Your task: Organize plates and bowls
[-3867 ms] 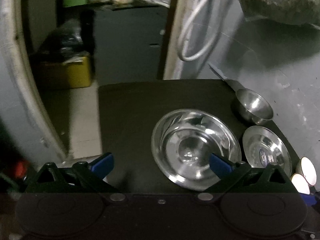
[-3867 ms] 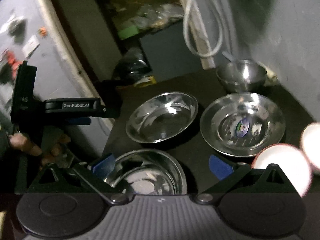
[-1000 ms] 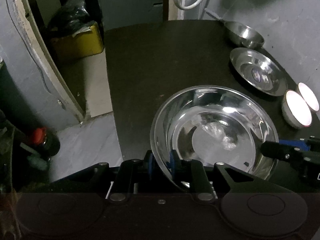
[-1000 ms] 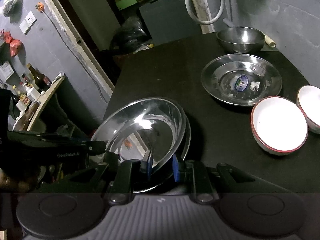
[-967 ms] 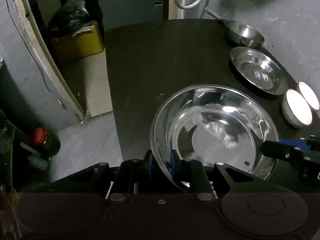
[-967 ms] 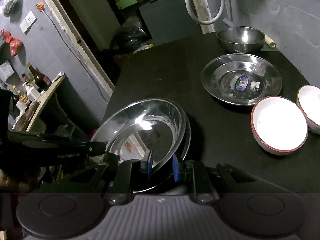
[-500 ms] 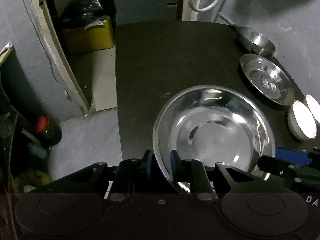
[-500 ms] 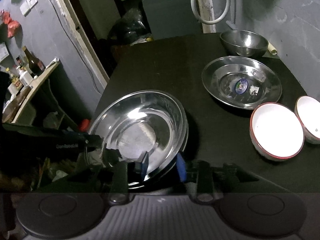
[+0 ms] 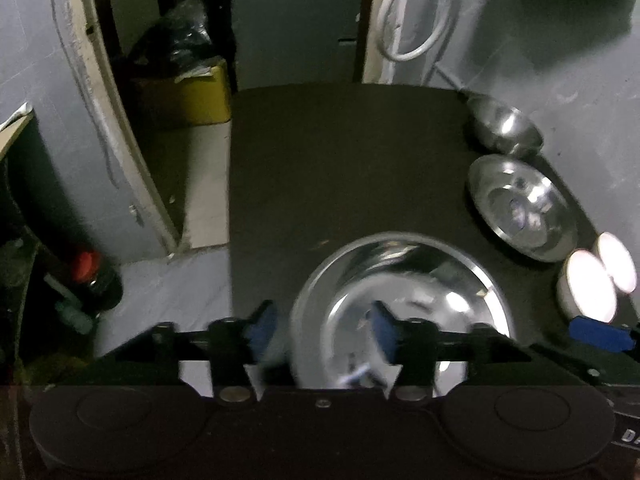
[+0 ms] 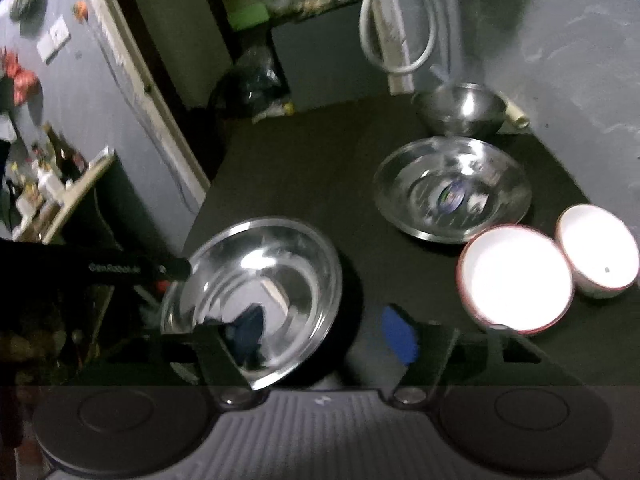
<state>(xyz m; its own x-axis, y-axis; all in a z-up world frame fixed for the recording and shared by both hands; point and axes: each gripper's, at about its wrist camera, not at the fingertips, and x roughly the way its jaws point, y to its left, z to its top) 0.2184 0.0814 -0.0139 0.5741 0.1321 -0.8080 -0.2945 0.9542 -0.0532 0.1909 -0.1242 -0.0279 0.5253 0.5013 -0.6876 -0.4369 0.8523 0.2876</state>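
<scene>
You have just let go on both sides. Your left gripper [image 9: 322,330], which a second ago was pinched on the near rim of the large steel plate [image 9: 400,300], has just been opening, and its blue pads [image 9: 260,330] now stand apart on either side of that rim without pressing on it. Your right gripper [image 10: 324,332] has just been opening too; one pad hangs over the plate's hollow, the other outside its rim, neither touching as far as the blur allows.

The large steel plate [image 10: 256,284] now rests at the near left corner of the black table [image 9: 340,160], nested, it seems, on a second plate whose edge showed beneath it a moment ago but is hard to make out now.

Along the right edge, well apart from it, sit a smaller steel plate [image 10: 452,188] with a sticker, a deep steel bowl [image 10: 460,110] behind it, and two white bowls [image 10: 516,280] with red rims, touching each other.

Judging by this, one stack is done; the smaller plate and the bowls are still ungrouped
</scene>
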